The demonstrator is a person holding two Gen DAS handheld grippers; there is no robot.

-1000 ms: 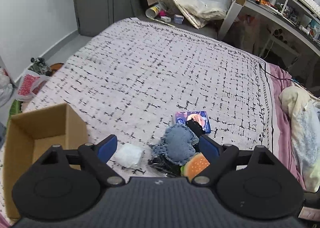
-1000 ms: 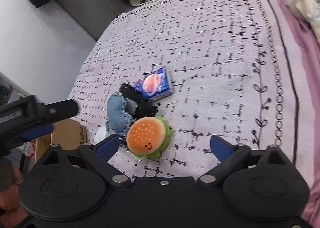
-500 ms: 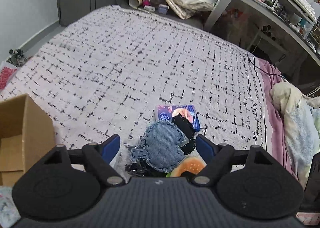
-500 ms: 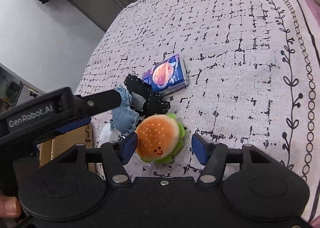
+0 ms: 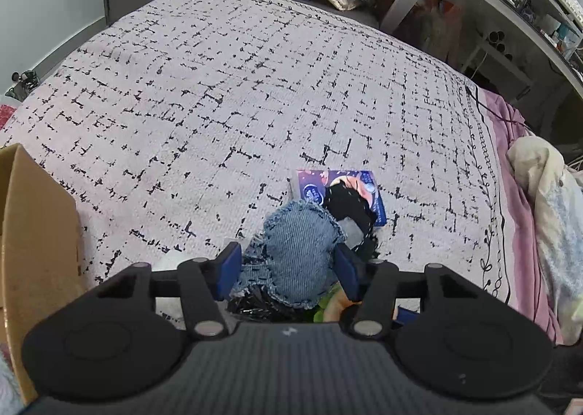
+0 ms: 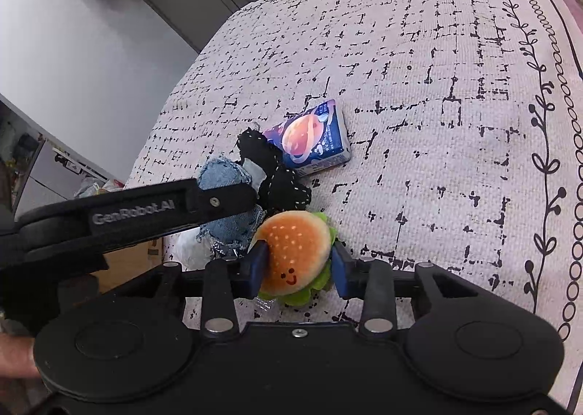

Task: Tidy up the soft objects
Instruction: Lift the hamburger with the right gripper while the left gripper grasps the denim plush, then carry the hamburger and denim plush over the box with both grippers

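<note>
Grasp step: 2 plush items near the bed (image 5: 255, 86) edge. Left tongs (image 5: 289, 263) closing around denim heart (image 5: 298, 254); right tongs (image 6: 297, 263) closing, pads touching burger plush (image 6: 297, 251). Next: firm pinches, then lift toward cardboard box (image 5: 32, 232) judged likely.

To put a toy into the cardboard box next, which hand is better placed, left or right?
Probably the left. The cardboard box stands beside the left gripper, whose fingers are closing around the denim heart. The right gripper, closing on the burger toy, is farther from the box.
</note>
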